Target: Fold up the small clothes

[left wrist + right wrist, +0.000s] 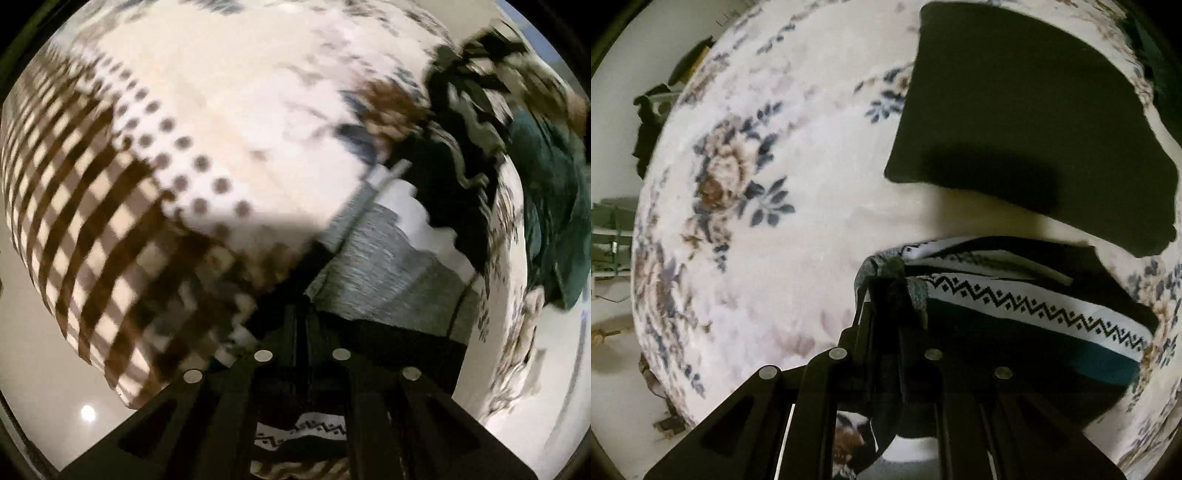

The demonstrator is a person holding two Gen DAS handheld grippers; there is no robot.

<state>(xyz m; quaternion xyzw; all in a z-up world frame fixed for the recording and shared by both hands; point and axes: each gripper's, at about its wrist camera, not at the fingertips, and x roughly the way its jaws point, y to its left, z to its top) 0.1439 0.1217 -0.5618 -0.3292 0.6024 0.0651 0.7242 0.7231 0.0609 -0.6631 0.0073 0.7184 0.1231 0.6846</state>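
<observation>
Left gripper (301,314) clamped on grey cloth (376,266); right gripper (886,295) clamped on zigzag-patterned garment (1034,314) above floral blanket (775,258), beside black folded cloth (1034,129).

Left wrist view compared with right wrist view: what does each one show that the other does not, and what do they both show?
Only the left wrist view shows a brown checked cloth with a dotted part, a grey garment, and a dark green garment at the far right. It is blurred.

Only the right wrist view shows a flat folded black garment lying on the cover.

Both show the white flowered cover underneath, and a dark garment with a white zigzag band pinched by each gripper: the left gripper and the right gripper.
</observation>
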